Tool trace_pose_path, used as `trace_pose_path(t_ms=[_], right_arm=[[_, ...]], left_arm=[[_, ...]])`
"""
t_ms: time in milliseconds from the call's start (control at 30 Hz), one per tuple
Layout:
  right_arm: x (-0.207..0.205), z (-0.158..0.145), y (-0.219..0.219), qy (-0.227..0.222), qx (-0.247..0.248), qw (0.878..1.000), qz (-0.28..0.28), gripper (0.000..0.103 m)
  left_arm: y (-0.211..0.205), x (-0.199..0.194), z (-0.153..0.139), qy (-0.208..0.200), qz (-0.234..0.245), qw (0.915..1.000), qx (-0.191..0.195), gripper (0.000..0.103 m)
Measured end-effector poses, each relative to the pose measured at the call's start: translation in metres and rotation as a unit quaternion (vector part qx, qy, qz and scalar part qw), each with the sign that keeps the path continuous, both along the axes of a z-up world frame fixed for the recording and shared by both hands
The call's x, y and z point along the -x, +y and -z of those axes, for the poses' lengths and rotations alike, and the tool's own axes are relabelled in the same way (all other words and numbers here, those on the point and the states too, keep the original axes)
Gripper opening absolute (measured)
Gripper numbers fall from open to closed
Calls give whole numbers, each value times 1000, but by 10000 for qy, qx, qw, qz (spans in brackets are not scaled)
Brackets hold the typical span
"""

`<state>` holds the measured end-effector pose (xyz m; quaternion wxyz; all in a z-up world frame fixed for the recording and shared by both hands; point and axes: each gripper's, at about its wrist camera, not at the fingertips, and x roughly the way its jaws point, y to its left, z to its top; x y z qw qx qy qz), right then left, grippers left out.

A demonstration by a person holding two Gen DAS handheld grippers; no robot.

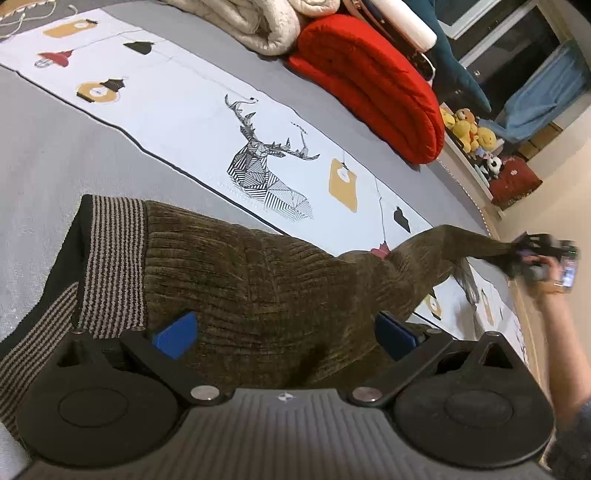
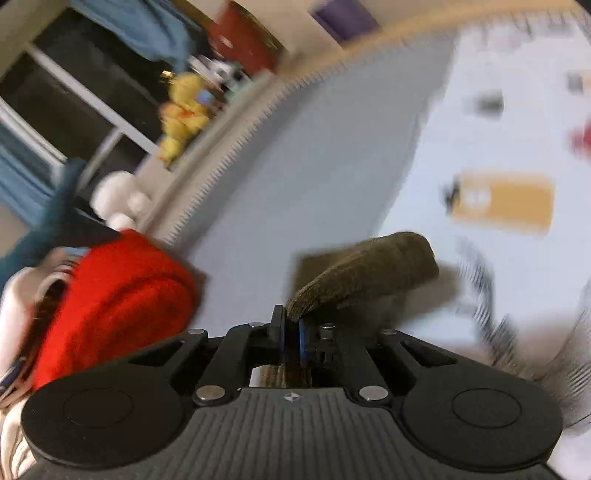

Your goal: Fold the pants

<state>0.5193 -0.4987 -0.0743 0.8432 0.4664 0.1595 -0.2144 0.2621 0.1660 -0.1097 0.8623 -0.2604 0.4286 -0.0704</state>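
Olive-brown ribbed pants (image 1: 258, 273) with a striped waistband (image 1: 110, 258) lie on the bed. My left gripper (image 1: 284, 330) hovers over the upper part of the pants, its blue pads (image 1: 177, 332) spread wide, open, with cloth under them but not pinched. One leg is pulled up and out to the right, where my right gripper (image 1: 532, 254) holds its end. In the right wrist view the right gripper (image 2: 291, 339) is shut on the olive pant leg (image 2: 369, 273), which sticks out past the pads. That view is blurred.
The bed cover (image 1: 55, 155) is grey with a white printed panel showing a deer (image 1: 266, 166). A rolled red blanket (image 1: 373, 81) and a cream blanket (image 1: 251, 22) lie at the far side. Yellow plush toys (image 1: 469, 129) sit past the bed edge. A forearm (image 1: 557, 332) shows at right.
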Motion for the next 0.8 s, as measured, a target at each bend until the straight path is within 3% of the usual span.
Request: trace_pose_path(t_ms=[167, 267, 333, 433, 533, 600, 667, 733, 800], right_arm=[[143, -80, -23, -454, 679, 9967, -26, 6], [243, -94, -26, -594, 1073, 9924, 46, 6], [296, -75, -33, -309, 1139, 9927, 228, 6], [342, -15, -50, 440, 637, 9950, 624, 6], [365, 44, -45, 760, 219, 9909, 1085, 6], [372, 69, -34, 843, 139, 9885, 1249, 7], [370, 70, -28, 959, 347, 9895, 1019, 6], [378, 64, -30, 581, 564, 9922, 945, 7], [385, 67, -37, 506, 522, 9931, 922, 7]], left_arm=[[9, 13, -10, -149, -56, 9998, -113, 102], [16, 25, -17, -254, -206, 9994, -98, 102], [20, 31, -20, -239, -232, 9994, -11, 102], [23, 40, -18, -139, -206, 9996, 136, 102], [18, 50, -13, 88, -245, 9995, 186, 102], [14, 59, -5, 201, -307, 9981, 494, 102], [6, 64, 5, 329, -348, 9963, 716, 102], [-4, 59, 12, 322, -407, 9974, 501, 102], [-8, 49, 16, 342, -637, 9968, 338, 98]])
